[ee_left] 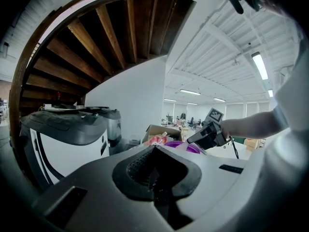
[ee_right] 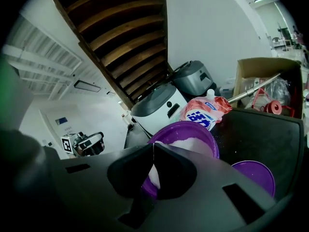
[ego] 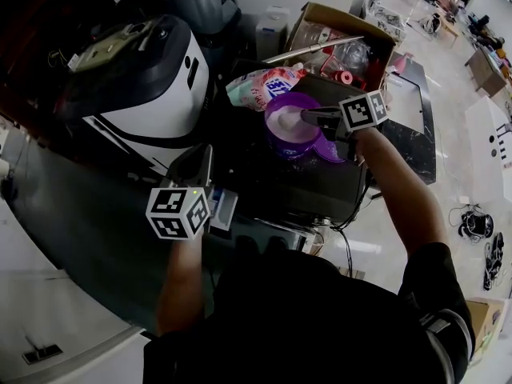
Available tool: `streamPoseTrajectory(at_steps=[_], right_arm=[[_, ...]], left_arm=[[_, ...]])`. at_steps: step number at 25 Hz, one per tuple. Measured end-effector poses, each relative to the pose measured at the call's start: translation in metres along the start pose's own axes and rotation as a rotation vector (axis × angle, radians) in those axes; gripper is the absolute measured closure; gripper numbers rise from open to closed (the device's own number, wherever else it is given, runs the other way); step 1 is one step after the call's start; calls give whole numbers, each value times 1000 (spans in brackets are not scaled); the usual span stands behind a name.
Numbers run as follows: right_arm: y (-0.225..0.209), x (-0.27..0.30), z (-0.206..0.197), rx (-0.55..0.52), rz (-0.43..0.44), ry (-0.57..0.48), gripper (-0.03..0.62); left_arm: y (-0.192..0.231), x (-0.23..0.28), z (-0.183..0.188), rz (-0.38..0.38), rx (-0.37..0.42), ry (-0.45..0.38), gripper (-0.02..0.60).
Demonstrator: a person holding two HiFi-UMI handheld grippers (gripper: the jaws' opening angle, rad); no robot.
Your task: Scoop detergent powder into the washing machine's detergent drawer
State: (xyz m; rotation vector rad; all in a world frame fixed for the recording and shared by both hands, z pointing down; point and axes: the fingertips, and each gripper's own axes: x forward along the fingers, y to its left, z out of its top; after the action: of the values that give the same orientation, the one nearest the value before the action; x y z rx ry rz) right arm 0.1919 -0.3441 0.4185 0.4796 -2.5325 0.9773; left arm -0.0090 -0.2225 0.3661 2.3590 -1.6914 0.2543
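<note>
A purple tub of white detergent powder stands on the black top of the washing machine. My right gripper reaches over the tub from the right. Its jaws are shut on a white scoop whose end lies in the powder. The pulled-out detergent drawer shows at the machine's front left edge. My left gripper hovers just left of the drawer, jaws together with nothing between them. It points up and away from the drawer.
The tub's purple lid lies right of the tub. A pink detergent bag lies behind it. A cardboard box of bottles stands at the back. A white and grey appliance stands to the left.
</note>
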Motion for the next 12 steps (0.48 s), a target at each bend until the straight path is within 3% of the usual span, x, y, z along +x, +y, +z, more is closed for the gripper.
streamPoseTrajectory(at_steps=[12], right_arm=[[-9, -20, 0, 137, 70, -174, 576]], left_arm=[[-18, -2, 1, 27, 21, 4, 574]])
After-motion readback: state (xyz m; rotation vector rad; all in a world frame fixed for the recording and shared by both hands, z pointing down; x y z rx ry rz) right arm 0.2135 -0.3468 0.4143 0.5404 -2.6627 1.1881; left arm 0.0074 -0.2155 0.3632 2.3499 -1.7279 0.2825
